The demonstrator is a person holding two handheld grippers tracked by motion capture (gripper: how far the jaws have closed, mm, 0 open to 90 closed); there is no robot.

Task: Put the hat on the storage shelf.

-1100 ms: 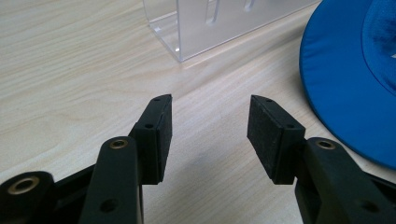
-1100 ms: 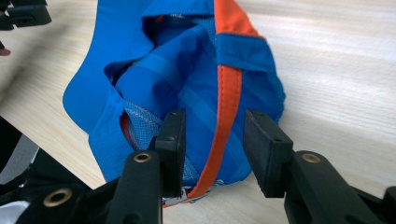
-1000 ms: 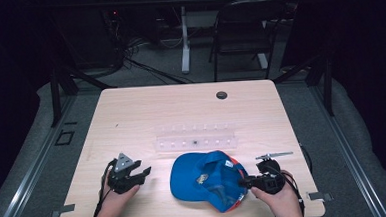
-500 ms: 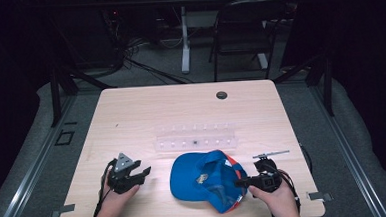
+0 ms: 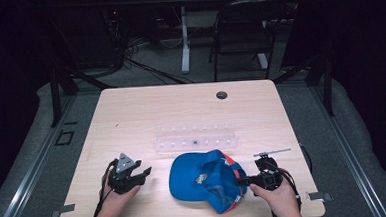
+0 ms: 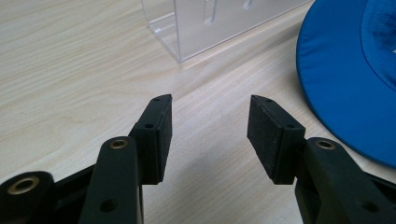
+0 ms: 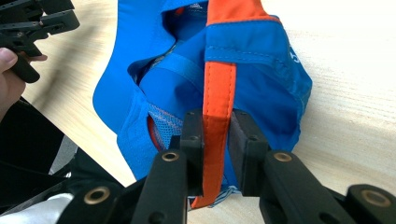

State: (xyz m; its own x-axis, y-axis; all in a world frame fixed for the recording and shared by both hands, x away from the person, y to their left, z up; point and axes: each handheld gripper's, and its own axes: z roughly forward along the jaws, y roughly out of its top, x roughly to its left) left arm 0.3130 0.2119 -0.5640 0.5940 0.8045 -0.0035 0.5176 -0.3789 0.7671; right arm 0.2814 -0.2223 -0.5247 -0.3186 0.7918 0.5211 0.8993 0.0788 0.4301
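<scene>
A blue cap [image 5: 205, 180] with an orange strap lies upside down near the table's front edge. My right gripper [image 5: 246, 181] is shut on the cap's orange strap [image 7: 218, 100] at its right rim; the right gripper view shows the strap pinched between the two pads, with the cap's inside [image 7: 187, 84] beyond. My left gripper [image 5: 143, 172] rests open to the left of the cap, nothing between its pads [image 6: 264, 135]. The cap's blue brim [image 6: 345, 79] lies to the right of that gripper, apart from it.
A clear plastic rack [image 5: 196, 140] lies across the middle of the wooden table [image 5: 146, 111], just behind the cap, its corner [image 6: 210, 23] ahead of the left gripper. A round cable hole [image 5: 222, 95] sits near the far edge. A chair and cables stand beyond.
The right gripper and the cap's right rim have shifted slightly; the left gripper has stayed where it was.
</scene>
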